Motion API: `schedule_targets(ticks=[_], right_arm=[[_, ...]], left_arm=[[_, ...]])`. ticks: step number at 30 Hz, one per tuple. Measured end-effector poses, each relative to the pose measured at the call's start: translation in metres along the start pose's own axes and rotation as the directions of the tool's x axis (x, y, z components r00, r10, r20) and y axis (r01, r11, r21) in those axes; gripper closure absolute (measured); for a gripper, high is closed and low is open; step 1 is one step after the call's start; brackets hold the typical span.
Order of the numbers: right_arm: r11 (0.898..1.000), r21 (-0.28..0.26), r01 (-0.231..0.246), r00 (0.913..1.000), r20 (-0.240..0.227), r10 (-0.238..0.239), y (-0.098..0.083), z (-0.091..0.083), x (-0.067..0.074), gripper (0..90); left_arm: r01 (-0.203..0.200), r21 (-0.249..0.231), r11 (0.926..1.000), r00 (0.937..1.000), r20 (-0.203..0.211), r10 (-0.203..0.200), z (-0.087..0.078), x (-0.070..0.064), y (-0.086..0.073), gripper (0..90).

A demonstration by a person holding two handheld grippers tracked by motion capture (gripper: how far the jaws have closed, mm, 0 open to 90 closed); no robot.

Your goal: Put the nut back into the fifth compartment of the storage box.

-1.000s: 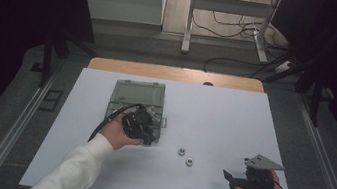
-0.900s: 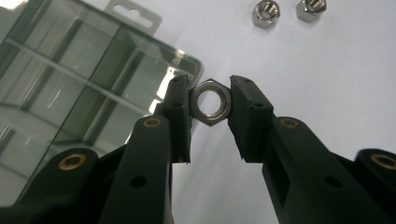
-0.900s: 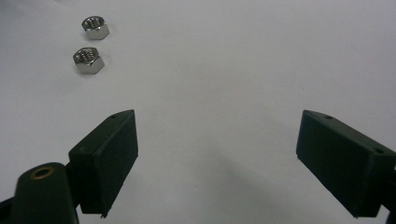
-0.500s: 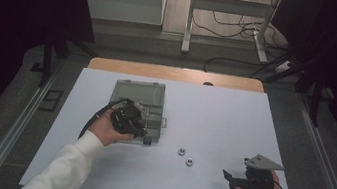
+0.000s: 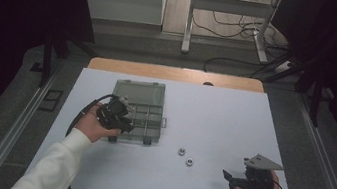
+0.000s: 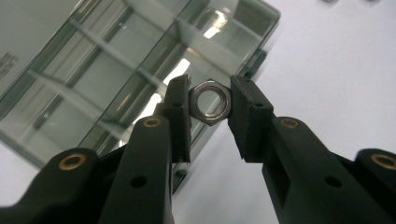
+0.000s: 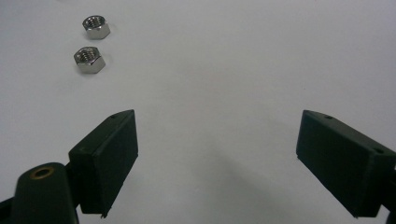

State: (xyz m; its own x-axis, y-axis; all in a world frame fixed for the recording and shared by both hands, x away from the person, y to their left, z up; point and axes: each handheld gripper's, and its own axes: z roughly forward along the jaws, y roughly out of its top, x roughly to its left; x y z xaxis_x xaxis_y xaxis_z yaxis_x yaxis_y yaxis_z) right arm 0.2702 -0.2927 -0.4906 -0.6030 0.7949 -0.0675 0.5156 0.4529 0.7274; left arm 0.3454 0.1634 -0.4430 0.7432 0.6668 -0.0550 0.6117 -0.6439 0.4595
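Note:
My left gripper [image 6: 210,100] is shut on a steel hex nut [image 6: 210,101], held above the clear compartment box [image 6: 116,79]. In the high view that gripper [image 5: 124,121] hovers over the box [image 5: 142,102] near its front left compartments. Two more hex nuts lie on the white table, one [image 5: 181,151] slightly nearer the box than the other [image 5: 188,162]; the right gripper view shows them as nut [image 7: 96,26] and nut [image 7: 89,59]. My right gripper [image 7: 217,163] stands open with nothing between its jaws, resting low near the table's front right [image 5: 227,180].
The box's clear lid [image 5: 138,90] lies open toward the back. A wooden strip [image 5: 174,74] edges the white table [image 5: 223,118] at the far side. Metal rails [image 5: 13,137] run along both sides; a stand and cables [image 5: 229,12] are on the floor beyond.
My left gripper has carried the nut leftward across the box's front compartments. The right gripper has stayed where it was.

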Motion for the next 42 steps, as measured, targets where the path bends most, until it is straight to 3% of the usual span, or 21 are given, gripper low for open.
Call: schedule_targets(ticks=[19, 42], right_arm=[[1.0, 0.002, 0.001, 1.0, 0.0, -0.001, 0.0, 0.001, 0.001, 13.1], [1.0, 0.007, 0.003, 1.0, -0.001, -0.003, 0.0, 0.001, 0.001, 13.1]], left_arm=[[0.089, 0.011, 0.996, 0.9954, -0.036, -0.089, -0.006, 0.029, -0.031, 69.7], [0.13, 0.039, 0.9907, 0.9893, -0.072, -0.127, 0.002, 0.043, -0.04, 69.6]])
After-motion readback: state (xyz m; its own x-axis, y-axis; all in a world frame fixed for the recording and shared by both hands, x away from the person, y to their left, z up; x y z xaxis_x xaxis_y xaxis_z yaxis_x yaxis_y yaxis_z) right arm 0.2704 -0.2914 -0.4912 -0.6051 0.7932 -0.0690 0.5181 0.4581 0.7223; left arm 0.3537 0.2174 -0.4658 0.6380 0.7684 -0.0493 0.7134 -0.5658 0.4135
